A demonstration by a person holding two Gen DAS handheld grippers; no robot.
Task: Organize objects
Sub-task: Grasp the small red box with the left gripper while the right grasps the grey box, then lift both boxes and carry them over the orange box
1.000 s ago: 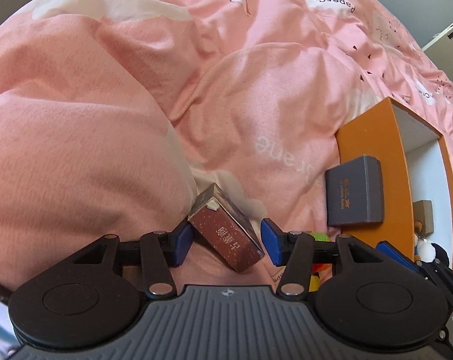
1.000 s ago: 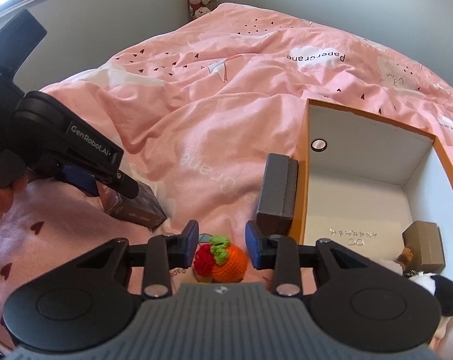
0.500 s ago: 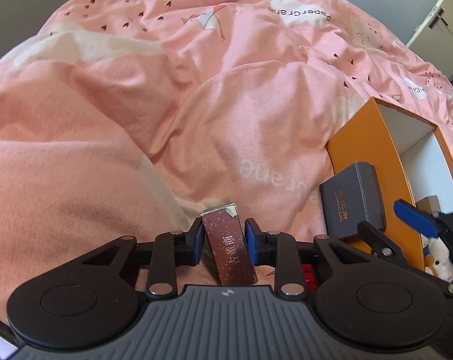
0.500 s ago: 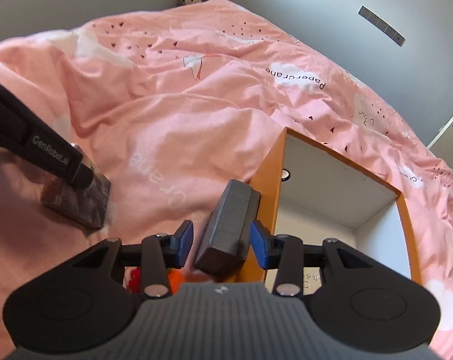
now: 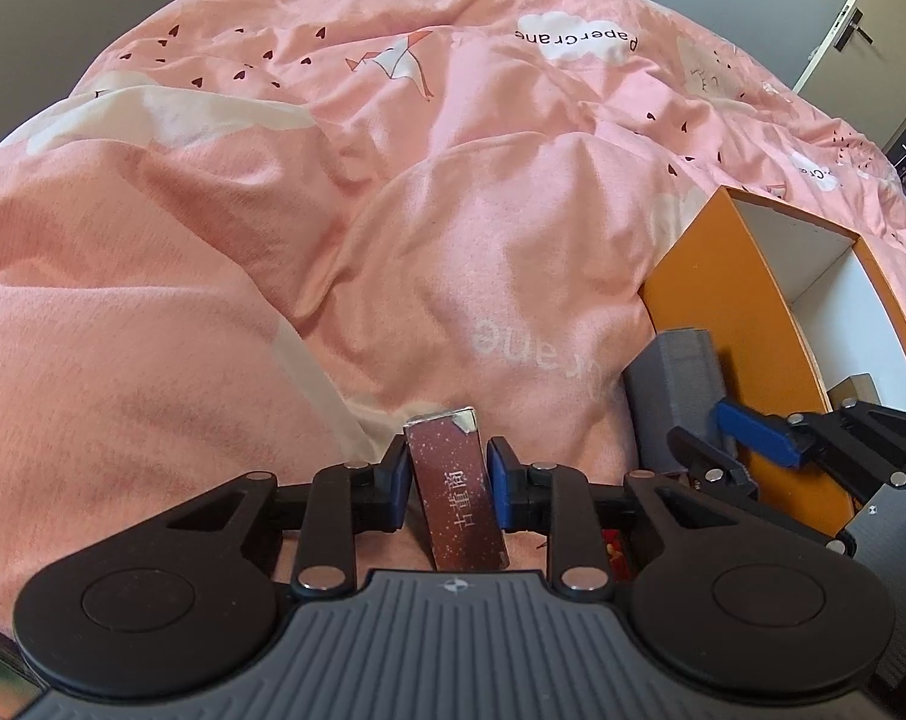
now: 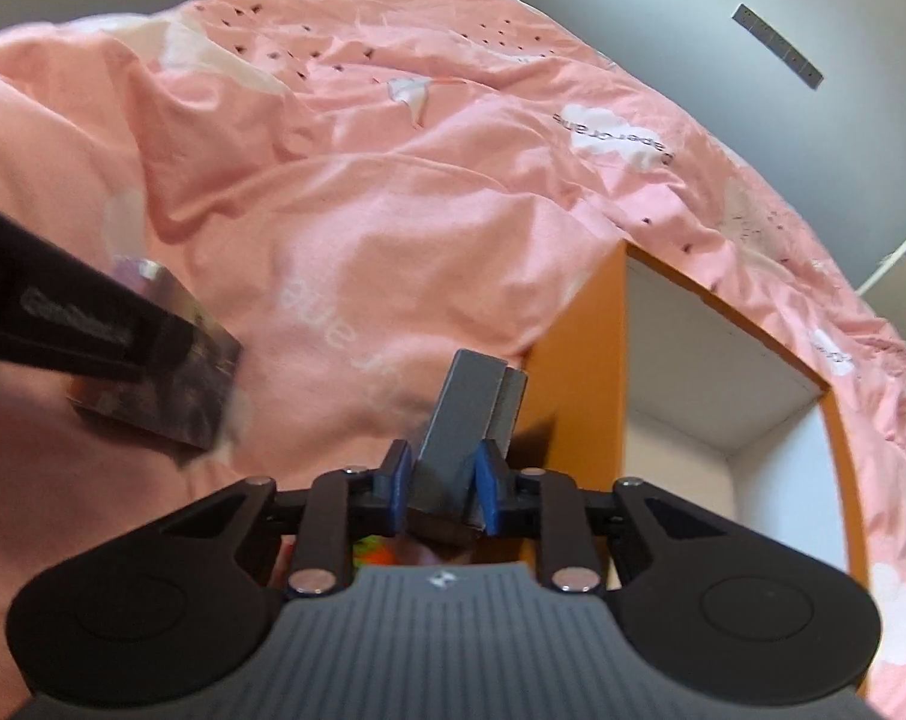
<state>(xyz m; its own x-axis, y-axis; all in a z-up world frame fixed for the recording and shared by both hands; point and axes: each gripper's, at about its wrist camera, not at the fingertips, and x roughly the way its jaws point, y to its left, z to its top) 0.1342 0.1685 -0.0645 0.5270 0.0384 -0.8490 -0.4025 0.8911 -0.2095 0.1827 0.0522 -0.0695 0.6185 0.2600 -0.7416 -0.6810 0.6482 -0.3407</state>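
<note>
Our left gripper (image 5: 447,492) pinches the dark red foil-cornered rectangular box (image 5: 456,495), its blue fingers (image 5: 398,489) pressed on both long sides. The jaws of our right gripper (image 6: 438,495) have just been closing, and now clamp the grey slab-shaped case (image 6: 462,420) just beside the outer wall of the orange cardboard box with a white inside (image 6: 585,360). That box lies open-topped on the rumpled pink printed duvet (image 5: 213,240); a small tan carton (image 5: 855,387), seemingly, sits inside. Open bedding stretches left and ahead.

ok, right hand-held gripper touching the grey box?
Touching. Right wrist view: right hand-held gripper has both blue pads pressed against the grey box.
</note>
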